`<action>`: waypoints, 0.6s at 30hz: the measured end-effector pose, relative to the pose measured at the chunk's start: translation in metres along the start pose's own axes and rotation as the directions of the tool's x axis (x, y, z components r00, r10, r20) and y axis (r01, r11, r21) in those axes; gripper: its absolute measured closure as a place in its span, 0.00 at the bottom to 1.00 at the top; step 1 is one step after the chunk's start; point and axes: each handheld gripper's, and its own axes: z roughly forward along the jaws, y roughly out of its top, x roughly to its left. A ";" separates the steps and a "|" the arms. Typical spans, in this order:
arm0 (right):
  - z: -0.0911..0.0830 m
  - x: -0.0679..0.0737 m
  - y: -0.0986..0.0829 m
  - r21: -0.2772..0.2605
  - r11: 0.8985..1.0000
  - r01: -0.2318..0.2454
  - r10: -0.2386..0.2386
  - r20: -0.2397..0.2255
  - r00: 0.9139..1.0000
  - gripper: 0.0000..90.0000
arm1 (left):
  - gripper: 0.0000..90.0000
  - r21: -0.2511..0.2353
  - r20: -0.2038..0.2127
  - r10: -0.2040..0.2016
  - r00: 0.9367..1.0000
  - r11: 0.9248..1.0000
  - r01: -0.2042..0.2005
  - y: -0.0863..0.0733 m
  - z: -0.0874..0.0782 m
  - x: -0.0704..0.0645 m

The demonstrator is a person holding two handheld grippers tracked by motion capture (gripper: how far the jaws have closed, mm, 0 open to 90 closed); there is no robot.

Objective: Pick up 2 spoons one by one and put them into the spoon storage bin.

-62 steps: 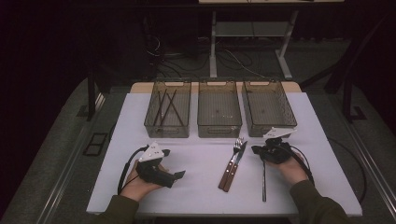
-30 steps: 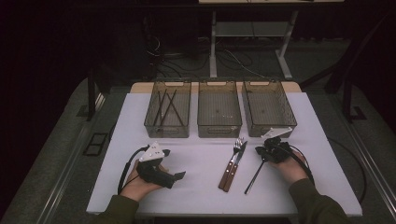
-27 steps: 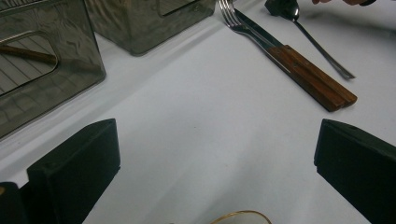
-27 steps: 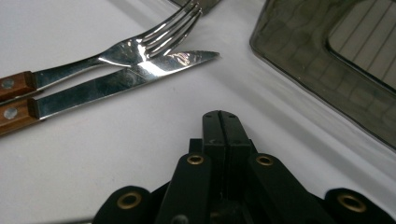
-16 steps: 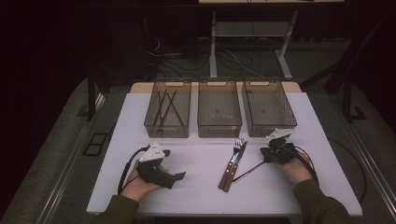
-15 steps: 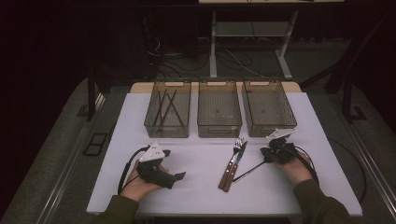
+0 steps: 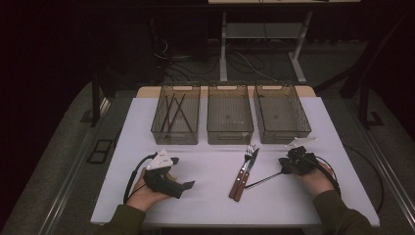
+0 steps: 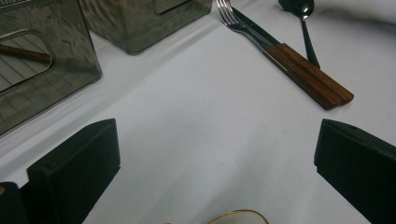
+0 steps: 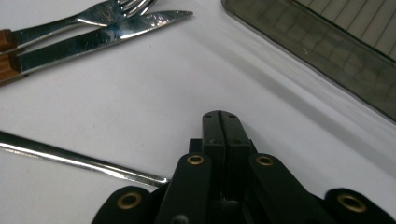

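Right gripper view: right tongs point(image 9: 220, 122) seemingly pinching spoon point(image 9: 70, 158); left tongs point(image 8: 217, 163) spread.

Three grey bins point(image 7: 230, 120) line the white table point(image 7: 205, 196), the left one point(image 7: 176, 117) holding dark sticks point(image 7: 173, 111).

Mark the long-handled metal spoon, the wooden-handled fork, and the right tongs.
long-handled metal spoon point(image 7: 262, 180), high view, mid handle.
wooden-handled fork point(image 7: 249, 150), high view, tines.
right tongs point(image 9: 221, 122), right gripper view, closed tips.
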 end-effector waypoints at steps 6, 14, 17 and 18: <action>-0.008 -0.001 -0.009 0.013 1.000 -0.005 0.005 0.003 1.000 0.99 | 0.00 -0.001 0.002 0.001 1.000 1.000 -0.001 0.000 0.000 0.000; -0.023 -0.002 -0.026 0.021 1.000 -0.015 0.015 0.008 1.000 0.99 | 0.00 0.002 0.002 0.004 1.000 1.000 -0.004 0.000 0.001 -0.001; -0.025 -0.001 -0.030 0.023 1.000 -0.011 0.010 0.004 1.000 0.99 | 0.00 0.004 0.004 0.004 1.000 1.000 -0.004 0.000 0.001 -0.001; -0.025 -0.001 -0.030 0.023 1.000 -0.010 0.009 0.002 1.000 0.99 | 0.00 0.003 0.004 0.004 1.000 1.000 -0.004 0.000 0.002 -0.001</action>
